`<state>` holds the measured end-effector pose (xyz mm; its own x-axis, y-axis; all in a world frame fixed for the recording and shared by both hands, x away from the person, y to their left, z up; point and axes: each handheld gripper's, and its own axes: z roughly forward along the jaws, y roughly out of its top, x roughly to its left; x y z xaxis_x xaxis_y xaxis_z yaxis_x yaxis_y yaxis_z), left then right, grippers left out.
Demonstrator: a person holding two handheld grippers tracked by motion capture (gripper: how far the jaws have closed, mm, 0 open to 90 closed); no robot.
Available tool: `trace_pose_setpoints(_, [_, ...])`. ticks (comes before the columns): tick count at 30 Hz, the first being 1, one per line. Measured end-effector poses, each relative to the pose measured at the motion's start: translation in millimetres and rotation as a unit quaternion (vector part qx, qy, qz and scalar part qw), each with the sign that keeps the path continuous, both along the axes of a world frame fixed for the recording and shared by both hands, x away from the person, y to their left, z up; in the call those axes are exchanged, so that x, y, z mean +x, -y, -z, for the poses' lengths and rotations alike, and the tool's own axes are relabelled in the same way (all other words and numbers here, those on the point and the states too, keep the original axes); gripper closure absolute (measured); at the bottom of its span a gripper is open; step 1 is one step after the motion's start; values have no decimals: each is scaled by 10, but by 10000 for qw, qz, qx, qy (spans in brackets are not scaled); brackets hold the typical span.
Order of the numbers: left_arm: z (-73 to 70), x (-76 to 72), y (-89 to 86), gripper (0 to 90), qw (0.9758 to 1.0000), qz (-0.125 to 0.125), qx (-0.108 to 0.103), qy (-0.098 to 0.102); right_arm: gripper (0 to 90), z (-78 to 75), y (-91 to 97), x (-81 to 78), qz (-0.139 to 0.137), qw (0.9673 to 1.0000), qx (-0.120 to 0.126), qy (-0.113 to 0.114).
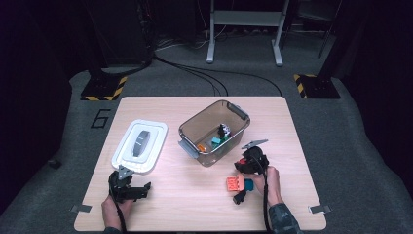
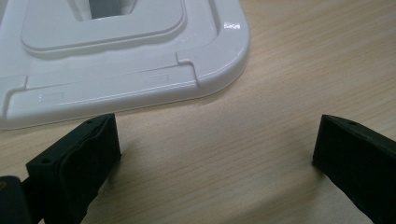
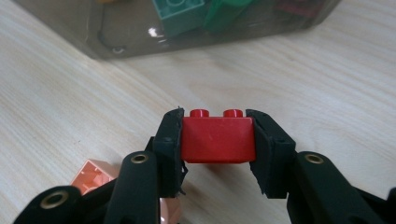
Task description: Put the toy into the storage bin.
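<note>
Dark floor and trailing cables surrounded the pale wooden table (image 1: 195, 204), where a clear plastic bin (image 1: 214, 131) stood near the middle with a few toy bricks inside and its white lid (image 1: 140, 146) lay apart to the left. The right gripper (image 3: 218, 140) was clamped on a red brick (image 3: 218, 139), pads flat against both ends, studs up, just above the tabletop near the bin wall. An orange brick (image 1: 233, 184) and a teal one lay beside that hand. The left gripper (image 2: 215, 149) rested with jaws wide apart and nothing between them, just short of the lid. To my eye, the brick should be lifted well clear of the rim, kept level, and released only once it was over the open bin.
</note>
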<state>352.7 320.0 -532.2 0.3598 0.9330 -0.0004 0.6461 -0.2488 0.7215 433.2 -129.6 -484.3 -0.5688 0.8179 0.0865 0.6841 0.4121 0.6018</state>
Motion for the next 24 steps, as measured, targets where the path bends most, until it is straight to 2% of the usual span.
trace_pose_setpoints(24, [0,0,0,5,10000,2,1,0,587,-259,279,184,381,9988,153,254])
